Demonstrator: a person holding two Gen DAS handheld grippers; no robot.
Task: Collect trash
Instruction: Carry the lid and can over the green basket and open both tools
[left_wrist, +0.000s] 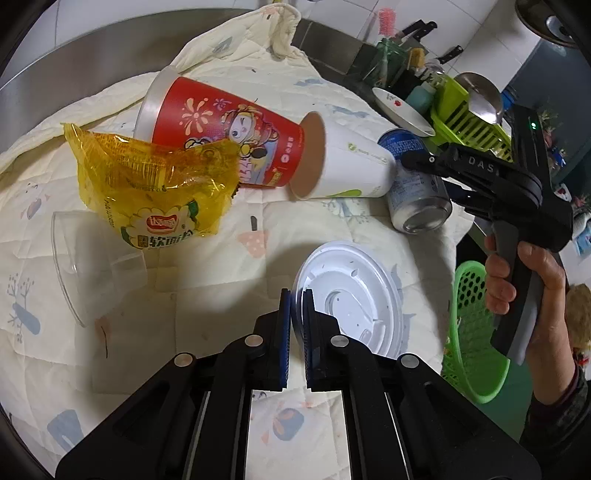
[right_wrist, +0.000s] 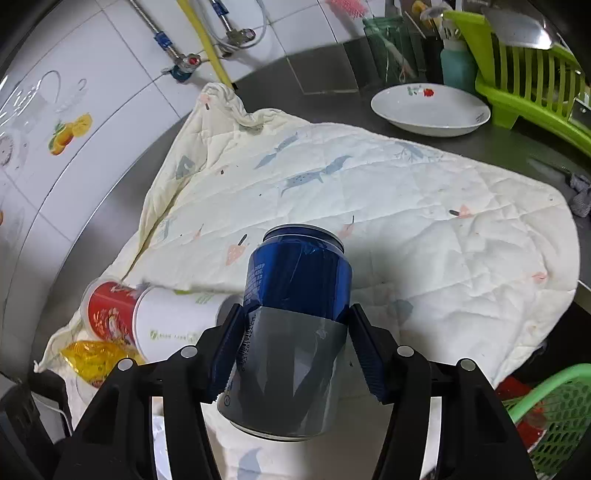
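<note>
two cups (left_wrist: 258, 144), one can (right_wrist: 291, 325) pinched by right gripper (right_wrist: 295, 332) fingers, left gripper (left_wrist: 297, 314) fingers clamping lid (left_wrist: 351, 302)

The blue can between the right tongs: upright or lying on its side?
On its side. The blue can lies on the quilted cloth, top rim pointing away, bottom toward the camera.

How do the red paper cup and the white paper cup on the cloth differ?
The red cup is the bigger and bears a cartoon print; the white cup is smaller and plain but for small green marks. The red cup's base pokes into the white cup's open mouth, while the white cup's base points toward the can. Both lie on their sides.
</note>
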